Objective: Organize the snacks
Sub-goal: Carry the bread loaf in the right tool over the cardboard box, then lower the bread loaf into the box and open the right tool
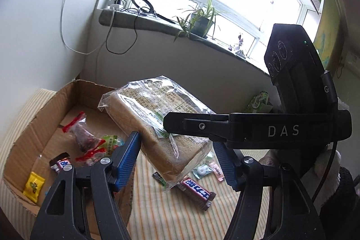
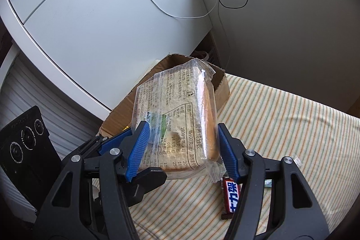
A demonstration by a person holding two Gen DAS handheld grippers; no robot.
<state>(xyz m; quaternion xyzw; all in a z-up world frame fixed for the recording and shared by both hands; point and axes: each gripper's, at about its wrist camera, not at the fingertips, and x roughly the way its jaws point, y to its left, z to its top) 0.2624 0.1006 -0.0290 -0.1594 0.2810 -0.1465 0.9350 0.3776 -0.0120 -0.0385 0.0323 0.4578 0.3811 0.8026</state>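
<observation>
1. A white flat-panelled cabinet (image 2: 90, 15) stands behind the work area.
2. A cloth with orange and green stripes (image 1: 157, 206) covers the surface below both grippers.
3. An open brown cardboard box (image 1: 29, 127) sits on this cloth, on the left in the left wrist view. It holds small snacks.
4. The clear-bagged loaf of sliced brown bread (image 2: 180, 109) is off the cloth, tilted, partly over the near edge of the box.
5. The right gripper (image 2: 182, 127) has the loaf in its grip. Both blue ribbed pads (image 2: 139, 145) press against opposite sides of the bag at a moderate spread.
6. The left gripper (image 1: 175, 141) is spread wide around the lower end of the loaf. Its left pad touches the crust side; its right pad sits just beside the bag's loose plastic. Whether it actually clamps the loaf cannot be told.
7. A chocolate bar in a brown, red, white and blue wrapper (image 1: 198, 191) lies on the cloth under the loaf.
8. A second bar of the same wrapper (image 1: 60, 164) lies inside the box.
9. A clear packet with red ends and dark contents (image 1: 84, 138) lies in the box, touching a green packet (image 1: 110, 143).
10. A small yellow sachet (image 1: 33, 186) lies in the box, near its front wall.
11. A small pink sachet (image 1: 217, 170) lies on the cloth near the left gripper's right pad.
</observation>
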